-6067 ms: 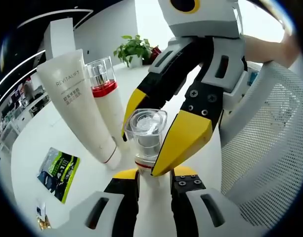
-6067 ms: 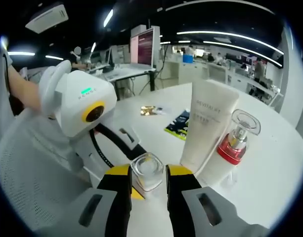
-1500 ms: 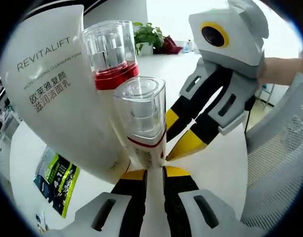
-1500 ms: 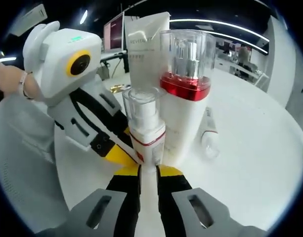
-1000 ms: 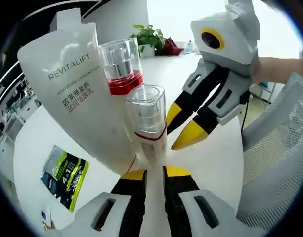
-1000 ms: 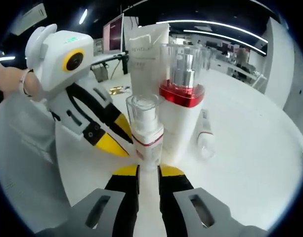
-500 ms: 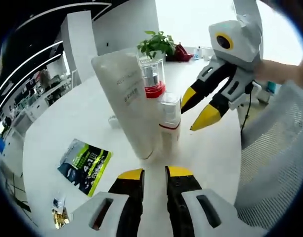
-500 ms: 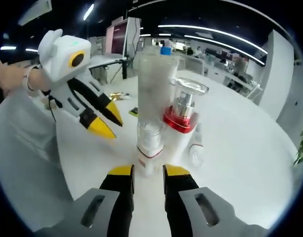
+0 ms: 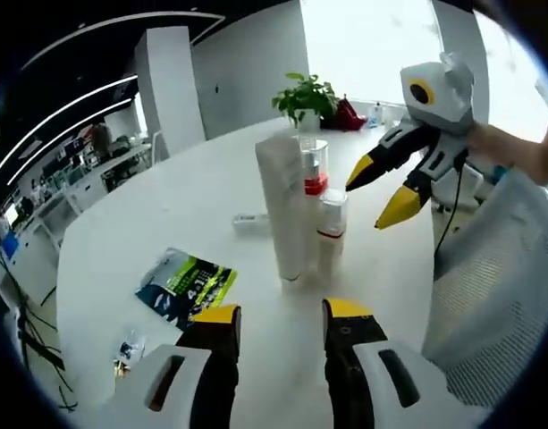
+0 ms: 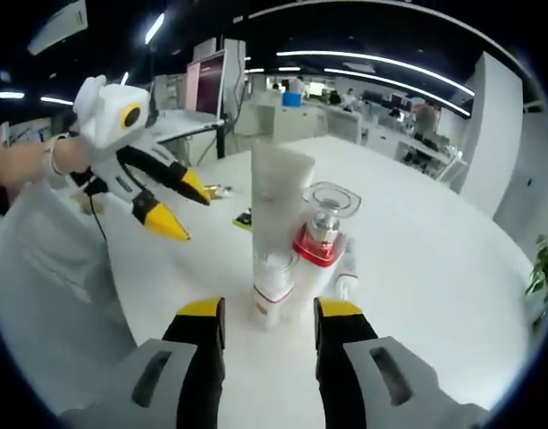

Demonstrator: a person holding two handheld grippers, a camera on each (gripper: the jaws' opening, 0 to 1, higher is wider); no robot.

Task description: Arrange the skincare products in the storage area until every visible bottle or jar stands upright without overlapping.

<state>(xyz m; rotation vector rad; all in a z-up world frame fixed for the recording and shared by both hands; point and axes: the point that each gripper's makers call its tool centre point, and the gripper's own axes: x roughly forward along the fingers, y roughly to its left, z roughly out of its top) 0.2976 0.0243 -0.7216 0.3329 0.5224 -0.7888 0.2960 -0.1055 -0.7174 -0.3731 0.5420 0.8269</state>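
Left gripper [image 9: 281, 322] released, right gripper [image 10: 268, 320] released, both clear of the trio | pull straight back, no brushing | small clear-capped white pump bottle [image 9: 331, 234] upright on white surface [image 9: 166, 223], touching tall white tube [image 9: 282, 214] | beyond it, red-collared bottle [image 9: 313, 170] upright | behind tube, small white tube [image 9: 251, 218] apparently lying flat.

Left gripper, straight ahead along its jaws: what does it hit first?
Likely the small white pump bottle with a clear cap, standing upright right beside the tall white tube. The left gripper is open and the bare white table lies between. Depth is uncertain.
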